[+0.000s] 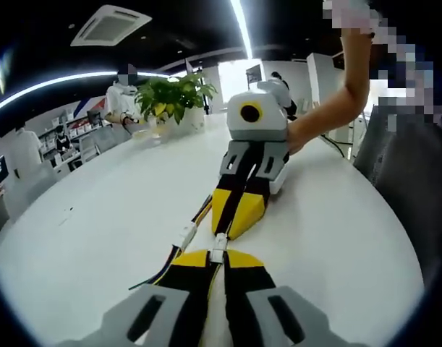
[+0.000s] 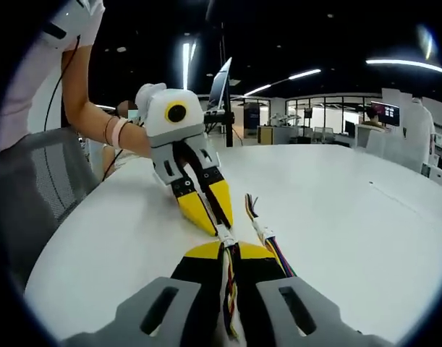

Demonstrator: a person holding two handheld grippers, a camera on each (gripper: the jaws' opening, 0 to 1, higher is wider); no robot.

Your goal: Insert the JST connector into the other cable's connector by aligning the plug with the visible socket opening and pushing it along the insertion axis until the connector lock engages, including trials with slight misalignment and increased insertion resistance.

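A small white plastic JST connector (image 1: 218, 247) (image 2: 226, 236) is sitting in line between the two pairs of yellow jaw tips, just above the white tabletop. A second white plastic connector (image 1: 185, 235) (image 2: 265, 233) on multicoloured wires (image 2: 249, 204) is lying loose on the table just beside it, its wires trailing away along the surface.

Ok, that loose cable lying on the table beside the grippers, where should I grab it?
Probably its white connector, from above, pinching across the narrow sides: the loose cable lies flat on the table, and its wires look thin and limp.
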